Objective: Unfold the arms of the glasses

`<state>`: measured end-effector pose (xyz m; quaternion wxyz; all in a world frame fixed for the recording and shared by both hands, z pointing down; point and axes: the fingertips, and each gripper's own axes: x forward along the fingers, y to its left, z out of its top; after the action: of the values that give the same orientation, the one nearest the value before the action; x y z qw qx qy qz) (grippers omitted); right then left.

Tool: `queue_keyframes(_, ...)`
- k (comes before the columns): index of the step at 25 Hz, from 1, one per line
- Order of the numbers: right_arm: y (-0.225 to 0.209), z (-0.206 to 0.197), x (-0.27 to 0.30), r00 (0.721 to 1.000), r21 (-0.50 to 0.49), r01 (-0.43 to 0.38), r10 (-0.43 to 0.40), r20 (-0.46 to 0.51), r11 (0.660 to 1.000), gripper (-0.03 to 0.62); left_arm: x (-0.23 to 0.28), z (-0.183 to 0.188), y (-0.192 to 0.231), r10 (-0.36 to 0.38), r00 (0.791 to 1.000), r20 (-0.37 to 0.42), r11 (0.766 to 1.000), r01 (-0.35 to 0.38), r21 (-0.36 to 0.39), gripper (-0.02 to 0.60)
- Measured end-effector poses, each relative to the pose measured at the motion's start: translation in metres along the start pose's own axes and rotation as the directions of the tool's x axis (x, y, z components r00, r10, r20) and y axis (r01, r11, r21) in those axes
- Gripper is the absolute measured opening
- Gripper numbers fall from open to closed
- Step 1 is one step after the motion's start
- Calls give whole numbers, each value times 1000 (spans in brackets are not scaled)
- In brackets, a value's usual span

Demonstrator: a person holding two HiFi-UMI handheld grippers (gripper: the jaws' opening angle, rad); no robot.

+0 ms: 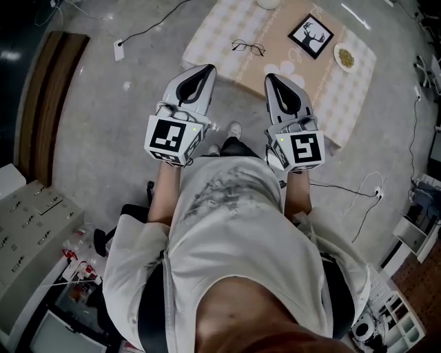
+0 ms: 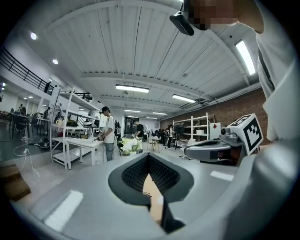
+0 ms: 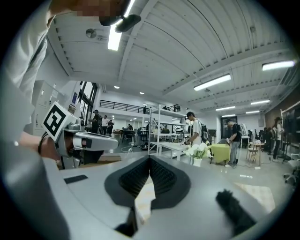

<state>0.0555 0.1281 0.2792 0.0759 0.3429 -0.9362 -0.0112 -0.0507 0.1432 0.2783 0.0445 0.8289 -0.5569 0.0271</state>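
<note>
Thin-rimmed glasses (image 1: 248, 47) lie on the checked cloth of a low table (image 1: 227, 58), seen from above in the head view. My left gripper (image 1: 209, 67) is held just short of the table's near edge, below and left of the glasses, and my right gripper (image 1: 270, 76) is level with it to the right. Both are shut with nothing between the jaws. In the left gripper view the jaws (image 2: 149, 155) meet at the tips; in the right gripper view the jaws (image 3: 150, 158) also meet. Each view shows the other gripper alongside.
On the table stand a framed deer picture (image 1: 310, 36), a small plate (image 1: 345, 57) and a white dish (image 1: 269, 3). A power strip (image 1: 118, 49) and cables lie on the floor. Cabinets (image 1: 27, 214) stand at left. People (image 2: 108, 133) work at distant white benches.
</note>
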Motion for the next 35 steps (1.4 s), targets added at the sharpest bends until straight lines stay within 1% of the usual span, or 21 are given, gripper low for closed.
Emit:
queue_keyframes(9,-31,7,10,998,-6,-49,49,25,999,17,28,12,0,43,999,7,999,-43,11,9)
queue_keyframes(16,-50,4,18,998,10,-50,50,26,999,17,49,13,0,38,999,-10,999,-37,26,9)
queue_keyframes(23,-67,-7,32,1000,18,-19,19,-1,1000,17,74,3,8,1,1000,-26,1000,-1,11,9)
queue_keyframes(29,-82,-12,53,999,21,20,-19,-27,1000,17,96,-2,26,-32,999,-32,999,32,-8,9)
queue_keyframes(35,-89,-23,83,997,34,41,-39,-68,999,17,118,-11,49,-99,995,-33,995,98,-14,9)
